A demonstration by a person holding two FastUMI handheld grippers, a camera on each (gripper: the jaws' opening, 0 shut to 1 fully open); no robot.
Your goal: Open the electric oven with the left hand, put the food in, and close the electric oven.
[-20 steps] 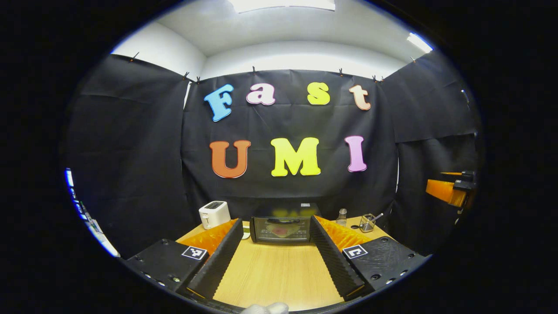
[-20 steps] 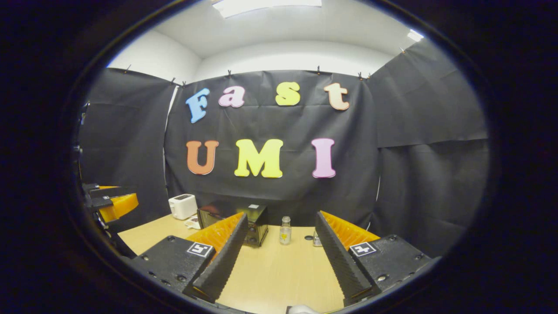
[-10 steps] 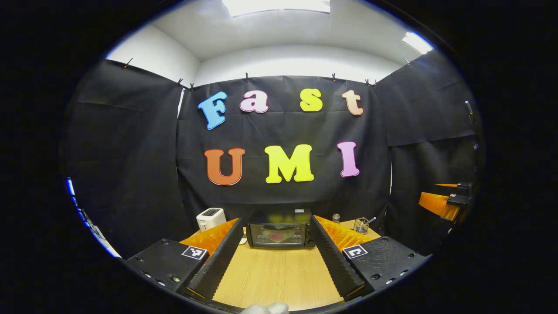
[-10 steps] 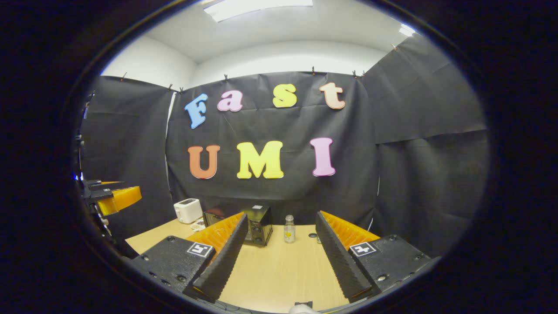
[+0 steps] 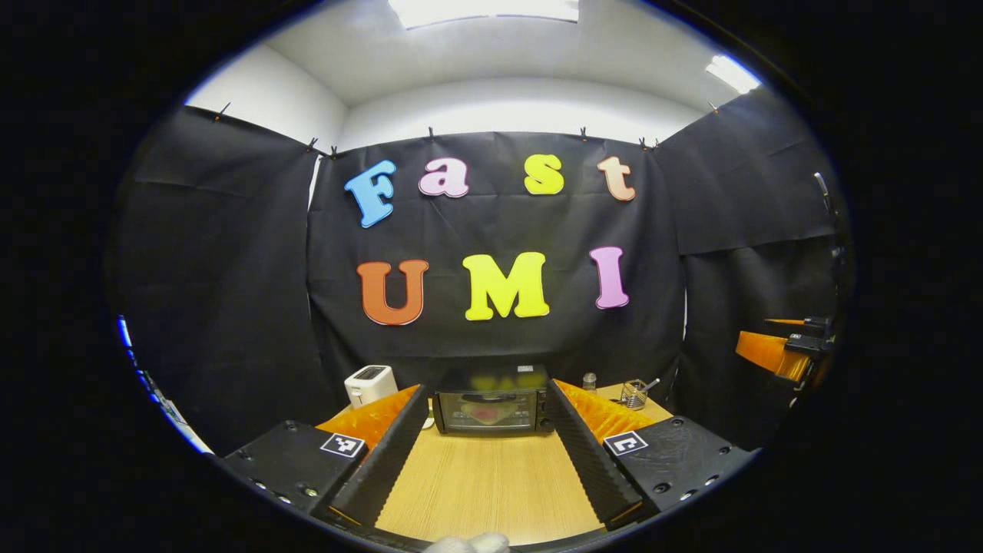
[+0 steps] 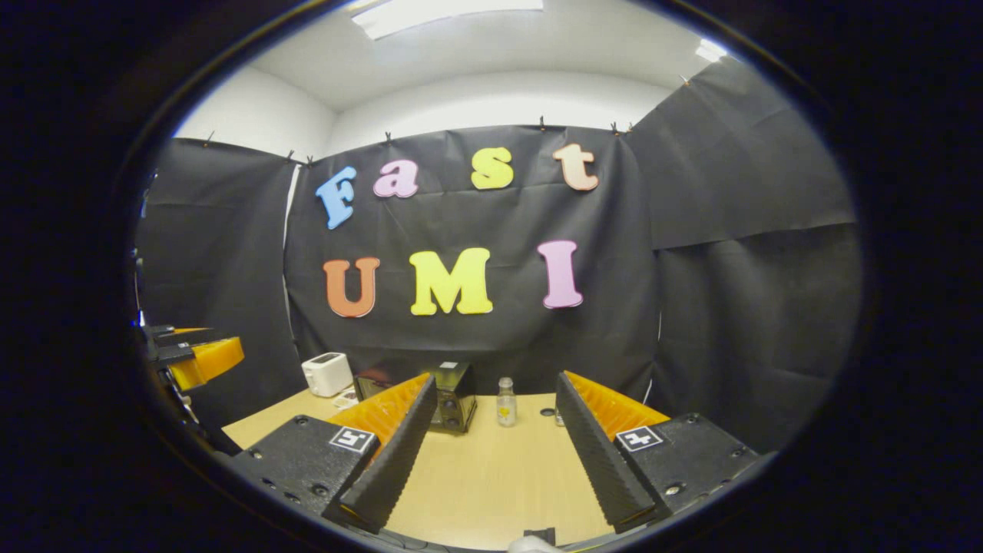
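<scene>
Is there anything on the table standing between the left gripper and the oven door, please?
Nothing visible does. Bare table runs from the open left gripper straight to the closed electric oven; the toaster and wire basket stand off to either side.

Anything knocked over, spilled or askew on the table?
Nothing stands out. The electric oven sits square with its door shut, and the toaster and small bottle stand upright on the table.
</scene>
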